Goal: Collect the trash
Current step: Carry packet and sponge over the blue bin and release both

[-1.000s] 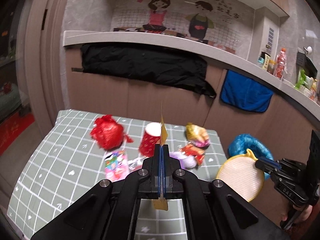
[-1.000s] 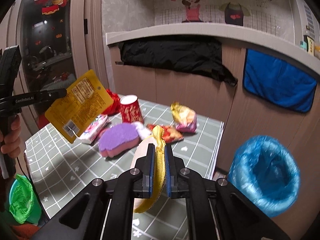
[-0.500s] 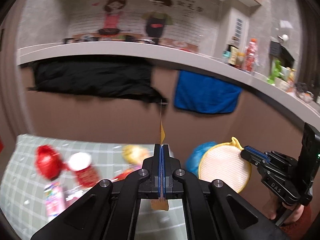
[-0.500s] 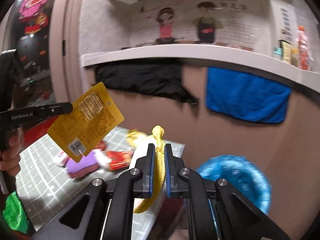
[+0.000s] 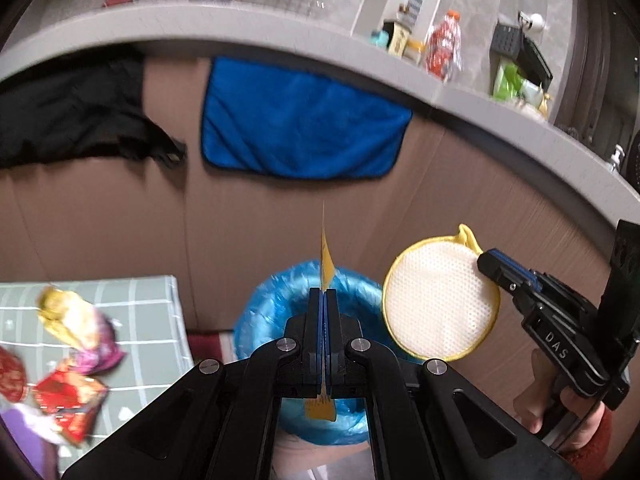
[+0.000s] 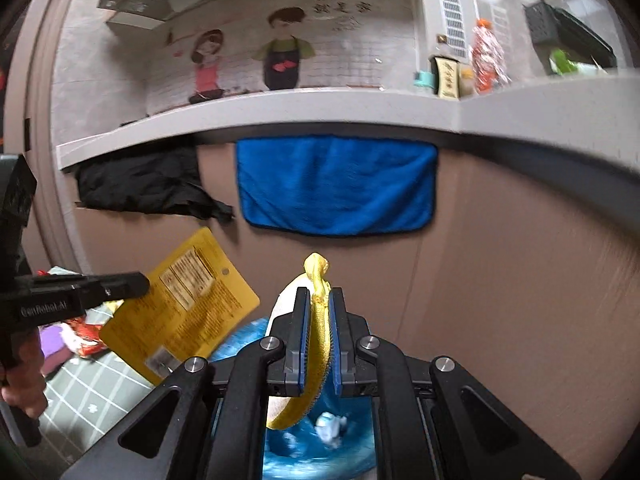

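The yellow card (image 6: 180, 316) is pinched in the left gripper (image 5: 324, 300), and the round mesh pad (image 5: 440, 300) in the right gripper (image 6: 318, 320); both hang over the blue-lined bin (image 5: 280, 304). Better to let go only when centred above its mouth. The bin's bottom is mostly hidden, and the table litter (image 5: 76, 320) is blurred.

The left claw's (image 5: 324, 300) own arms hid the near half of the bin (image 5: 276, 308), and the card (image 5: 326, 264) stood edge-on there, its face unreadable. In the right view the print on it (image 6: 180, 312) was too small to read. The wrappers (image 5: 68, 344) on the tabletop (image 5: 136, 292) were smeared, partly cut by the left edge. The right claw (image 6: 318, 340) covered most of the pad's (image 6: 318, 276) disc. Scraps inside the bin (image 6: 328, 428) were too blurred to tell.
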Tool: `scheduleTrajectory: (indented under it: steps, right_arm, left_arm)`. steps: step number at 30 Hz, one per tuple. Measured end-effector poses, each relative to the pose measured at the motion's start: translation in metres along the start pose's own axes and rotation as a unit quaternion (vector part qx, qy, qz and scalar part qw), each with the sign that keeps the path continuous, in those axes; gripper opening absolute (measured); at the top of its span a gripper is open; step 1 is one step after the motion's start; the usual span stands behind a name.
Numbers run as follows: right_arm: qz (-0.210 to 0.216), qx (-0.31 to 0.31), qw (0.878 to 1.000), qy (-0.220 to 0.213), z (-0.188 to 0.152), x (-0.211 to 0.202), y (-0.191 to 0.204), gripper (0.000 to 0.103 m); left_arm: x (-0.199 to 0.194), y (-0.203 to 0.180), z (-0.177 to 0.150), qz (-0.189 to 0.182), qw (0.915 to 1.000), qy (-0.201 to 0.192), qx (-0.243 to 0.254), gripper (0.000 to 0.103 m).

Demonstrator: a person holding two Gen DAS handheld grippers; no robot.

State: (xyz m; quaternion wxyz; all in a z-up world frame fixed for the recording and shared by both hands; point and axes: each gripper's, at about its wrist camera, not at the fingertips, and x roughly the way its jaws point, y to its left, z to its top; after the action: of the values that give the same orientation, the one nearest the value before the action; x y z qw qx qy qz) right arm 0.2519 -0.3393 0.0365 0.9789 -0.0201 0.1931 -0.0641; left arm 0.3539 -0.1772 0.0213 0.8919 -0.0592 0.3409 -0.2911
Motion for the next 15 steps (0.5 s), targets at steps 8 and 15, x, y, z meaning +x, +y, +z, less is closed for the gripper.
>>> scheduleTrajectory:
  steps: [8, 15]
  right_arm:
    - [-0.005, 0.023, 0.999, 0.045, -0.024, 0.037, -0.021, 0.008]
    - [0.004, 0.041, 0.998, 0.056, -0.036, 0.054, -0.026, 0.034]
  left_arm:
    - [0.05, 0.003, -0.011, -0.007, 0.9986, 0.052, -0.009, 0.0]
    - [0.055, 0.017, -0.012, -0.025, 0.9969, 0.055, -0.05, 0.015]
